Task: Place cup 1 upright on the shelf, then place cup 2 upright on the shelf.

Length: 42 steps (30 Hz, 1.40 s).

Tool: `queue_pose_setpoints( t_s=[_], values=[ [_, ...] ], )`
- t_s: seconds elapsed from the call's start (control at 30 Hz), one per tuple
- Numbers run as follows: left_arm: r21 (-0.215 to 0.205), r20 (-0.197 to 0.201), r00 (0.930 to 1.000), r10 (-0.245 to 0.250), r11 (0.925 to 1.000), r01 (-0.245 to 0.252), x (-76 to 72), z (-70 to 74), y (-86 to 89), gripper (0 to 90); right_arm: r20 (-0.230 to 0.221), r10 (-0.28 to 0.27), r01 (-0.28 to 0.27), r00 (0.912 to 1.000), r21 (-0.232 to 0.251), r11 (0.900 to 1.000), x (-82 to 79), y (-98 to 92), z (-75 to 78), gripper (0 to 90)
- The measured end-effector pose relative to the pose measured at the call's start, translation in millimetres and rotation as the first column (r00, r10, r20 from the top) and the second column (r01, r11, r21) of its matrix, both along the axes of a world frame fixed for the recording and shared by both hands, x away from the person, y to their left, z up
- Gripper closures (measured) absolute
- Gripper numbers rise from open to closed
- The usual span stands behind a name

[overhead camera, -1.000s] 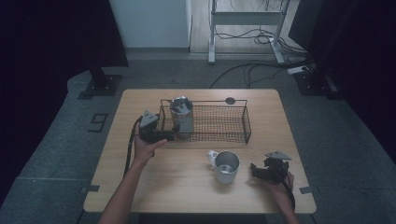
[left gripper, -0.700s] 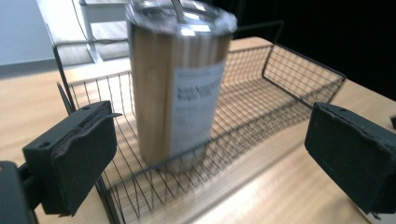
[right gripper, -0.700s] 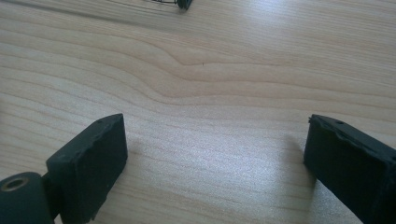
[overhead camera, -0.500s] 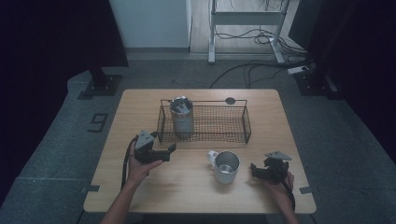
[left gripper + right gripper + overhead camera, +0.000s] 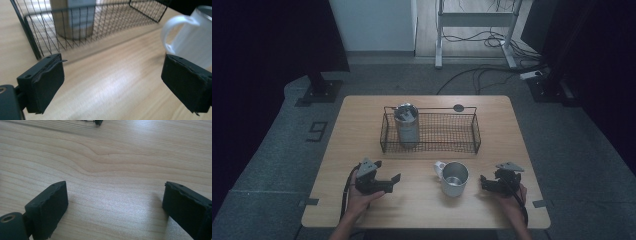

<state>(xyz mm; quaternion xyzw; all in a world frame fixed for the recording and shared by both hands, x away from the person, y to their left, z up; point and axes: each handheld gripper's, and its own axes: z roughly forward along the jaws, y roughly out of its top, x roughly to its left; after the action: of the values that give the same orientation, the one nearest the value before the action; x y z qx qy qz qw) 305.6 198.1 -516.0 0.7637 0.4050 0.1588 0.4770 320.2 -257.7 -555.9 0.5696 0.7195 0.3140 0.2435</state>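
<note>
A black wire basket (image 5: 432,147) stands on the wooden table (image 5: 422,205), with a steel tumbler (image 5: 406,125) upright in its left end. In front of the basket stands a metal mug (image 5: 455,177) with a white handle. My left gripper (image 5: 393,181) lies low at the front left, pointing right toward the mug. Its jaws have just been closing a little, and it is open with nothing between them. In the left gripper view the left gripper (image 5: 112,82) faces the basket (image 5: 32,40), the tumbler (image 5: 75,22) and the mug (image 5: 192,37). My right gripper (image 5: 483,181) rests right of the mug. It is open over bare wood, as the right gripper (image 5: 115,205) shows in its own view.
A small black disc (image 5: 458,107) lies at the table's back edge behind the basket. Beyond the table are a metal stand (image 5: 472,20) and cables (image 5: 482,75) on the grey floor. Bare wood separates the two grippers and the mug.
My left gripper has drawn back from the basket's left end toward the front of the table and sunk lower. The right gripper, the mug and the tumbler have stayed put.
</note>
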Motion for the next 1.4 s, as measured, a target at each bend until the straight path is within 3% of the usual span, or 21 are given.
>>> queue_pose_setpoints(
  t_s=[0.2, 0.63, 1.03, 1.4],
  values=[
    [0.036, -0.043, 0.9991, 0.000, 0.9994, 0.001, -2.6, -13.9, -0.9, 6.5, 0.000, 0.000, 0.000, 1.0000, 0.000, 1.000, 0.0, 0.0, 0.0, 6.2],
    [0.046, -0.044, 0.9988, 0.021, 0.9988, -0.019, -1.7, -17.7, 2.3, 8.5, 0.007, 0.011, -0.011, 0.9999, -0.001, 1.000, -1.8, 0.0, 0.4, 7.2],
    [0.067, -0.059, 0.9982, 0.003, 0.9978, 0.001, -4.6, -26.9, -5.0, 8.7, 0.120, 0.069, -0.078, 0.9904, 0.076, 0.994, -25.9, -4.5, 20.8, 9.4],
    [0.064, -0.065, 0.9978, 0.013, 0.9979, -0.009, -3.7, -27.0, -4.2, 9.3, 0.155, 0.136, -0.156, 0.9786, 0.125, 0.980, -34.2, 9.1, 34.4, 10.3]
  ],
)
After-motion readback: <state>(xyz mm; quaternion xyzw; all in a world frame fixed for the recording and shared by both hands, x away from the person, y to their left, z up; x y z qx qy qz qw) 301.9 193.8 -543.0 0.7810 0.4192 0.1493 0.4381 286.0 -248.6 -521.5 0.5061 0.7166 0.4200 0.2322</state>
